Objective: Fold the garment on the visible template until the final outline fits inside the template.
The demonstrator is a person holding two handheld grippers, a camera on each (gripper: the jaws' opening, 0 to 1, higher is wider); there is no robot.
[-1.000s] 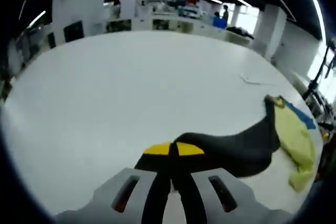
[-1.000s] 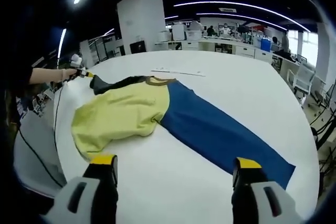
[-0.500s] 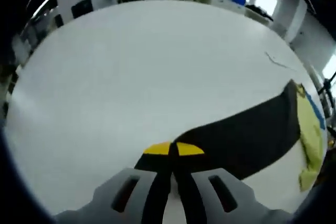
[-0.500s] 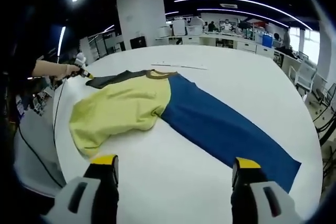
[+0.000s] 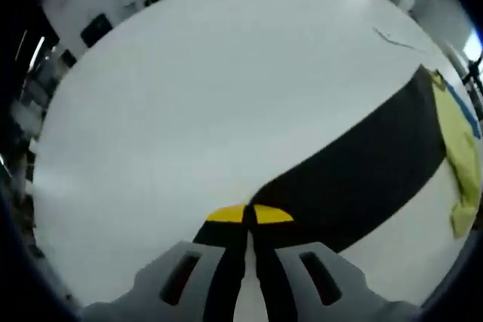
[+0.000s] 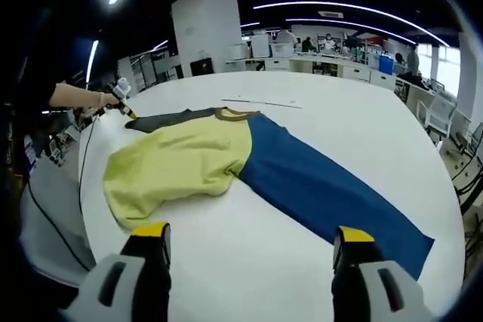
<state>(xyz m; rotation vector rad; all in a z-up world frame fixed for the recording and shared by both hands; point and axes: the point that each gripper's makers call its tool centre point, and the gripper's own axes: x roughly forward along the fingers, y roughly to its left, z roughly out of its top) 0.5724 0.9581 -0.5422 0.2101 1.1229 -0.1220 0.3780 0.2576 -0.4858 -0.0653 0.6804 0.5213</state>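
The garment lies on the white table: yellow body, long blue sleeve reaching toward the right, black sleeve stretched out to the left. My left gripper is shut on the end of the black sleeve, which runs flat and taut away to the yellow body. In the right gripper view, a hand holds that left gripper at the sleeve's tip. My right gripper stands open over bare table, short of the garment, with nothing between its jaws.
A thin pale line lies on the table beyond the collar, seen also as a thin mark in the left gripper view. The table edge curves close on the left. Desks and a white pillar stand behind.
The left gripper has drawn the black sleeve outward, so it now lies straight and flat instead of humped. The left view has tipped down toward the table. The right gripper has barely moved.
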